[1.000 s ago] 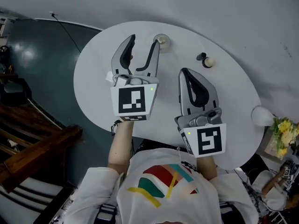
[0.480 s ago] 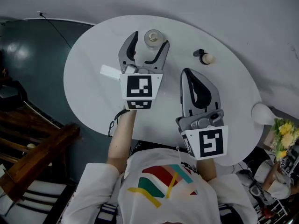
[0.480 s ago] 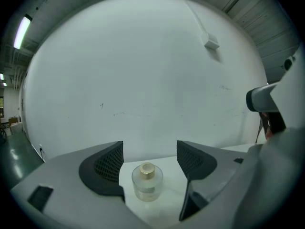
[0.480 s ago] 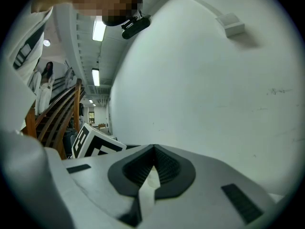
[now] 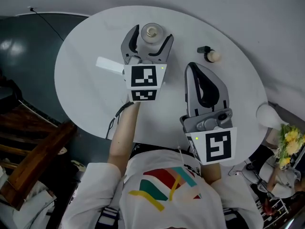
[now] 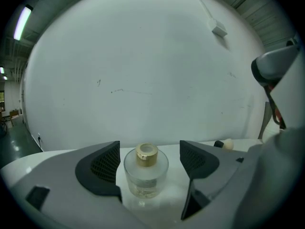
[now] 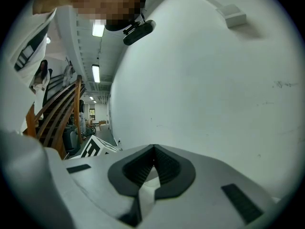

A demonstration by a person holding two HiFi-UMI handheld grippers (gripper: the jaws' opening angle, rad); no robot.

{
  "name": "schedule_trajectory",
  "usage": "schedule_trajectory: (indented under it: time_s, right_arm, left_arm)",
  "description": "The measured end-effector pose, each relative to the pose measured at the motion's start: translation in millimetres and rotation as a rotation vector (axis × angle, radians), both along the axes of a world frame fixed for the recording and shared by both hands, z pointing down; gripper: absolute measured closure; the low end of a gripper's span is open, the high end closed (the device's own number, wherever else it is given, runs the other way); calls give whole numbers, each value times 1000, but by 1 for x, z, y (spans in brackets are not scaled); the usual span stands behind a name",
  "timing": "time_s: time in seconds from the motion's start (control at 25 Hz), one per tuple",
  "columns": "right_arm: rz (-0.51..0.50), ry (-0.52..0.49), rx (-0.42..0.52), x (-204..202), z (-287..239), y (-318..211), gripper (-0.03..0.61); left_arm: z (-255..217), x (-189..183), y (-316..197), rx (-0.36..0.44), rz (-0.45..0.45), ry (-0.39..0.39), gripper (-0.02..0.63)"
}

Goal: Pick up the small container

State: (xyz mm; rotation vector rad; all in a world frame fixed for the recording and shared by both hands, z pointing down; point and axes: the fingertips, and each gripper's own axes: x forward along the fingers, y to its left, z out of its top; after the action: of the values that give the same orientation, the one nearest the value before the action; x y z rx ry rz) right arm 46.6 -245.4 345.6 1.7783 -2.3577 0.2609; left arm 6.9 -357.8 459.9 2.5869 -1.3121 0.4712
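The container [image 5: 151, 32] is seen upright near the tabletop's [image 5: 81, 85] far edge. It is flanked by the left gripper's [image 5: 151, 37] jaws, just opened wide and not touching it. The right gripper [image 5: 191, 68] is held closed, empty, nearer the right edge.

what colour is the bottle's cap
Gold cap on frosted glass bottle; clearest in left gripper view.
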Motion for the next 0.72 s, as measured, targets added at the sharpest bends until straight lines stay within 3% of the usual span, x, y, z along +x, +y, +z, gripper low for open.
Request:
schedule_trajectory:
  time_s: [0.72]
  right_arm:
    - [-19,-31,-56,-6,30,-12,566]
  left_arm:
    - [51,5,-14,-66,-18,-37,239]
